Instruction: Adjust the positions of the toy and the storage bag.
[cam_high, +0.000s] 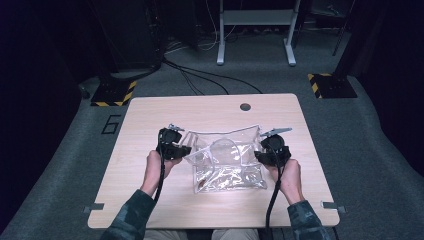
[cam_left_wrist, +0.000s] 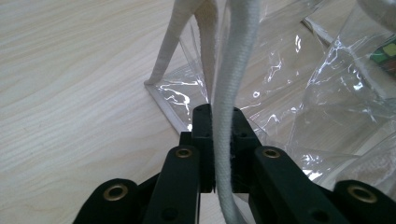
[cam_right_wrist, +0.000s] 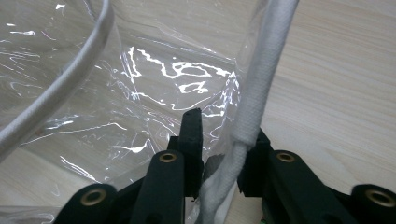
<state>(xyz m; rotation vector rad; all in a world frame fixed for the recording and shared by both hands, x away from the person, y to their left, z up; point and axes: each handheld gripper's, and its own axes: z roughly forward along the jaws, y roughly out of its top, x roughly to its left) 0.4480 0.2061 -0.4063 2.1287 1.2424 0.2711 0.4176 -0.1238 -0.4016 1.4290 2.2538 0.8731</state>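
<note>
I've got the clear plastic bag (cam_high: 227, 165) sitting in the middle of the wooden table (cam_high: 150, 200), mouth up, with a hand on either side of it. My left gripper (cam_high: 186, 149) is at the bag's left edge, and in the left gripper view (cam_left_wrist: 223, 116) the jaws are clenched tight on the white fabric trim (cam_left_wrist: 233, 70) that runs along the bag's rim, the trim squeezed flat between them. My right gripper (cam_high: 259, 155) is at the bag's right edge; in the right gripper view (cam_right_wrist: 219, 135) the trim (cam_right_wrist: 266, 70) runs down between the jaws along with a fold of the clear plastic, and they're grasping it there. A white cord handle (cam_right_wrist: 60, 88) curves across the plastic on the far side. Something small and colourful (cam_left_wrist: 385, 53) shows through the plastic, too blurred for me to name.
</note>
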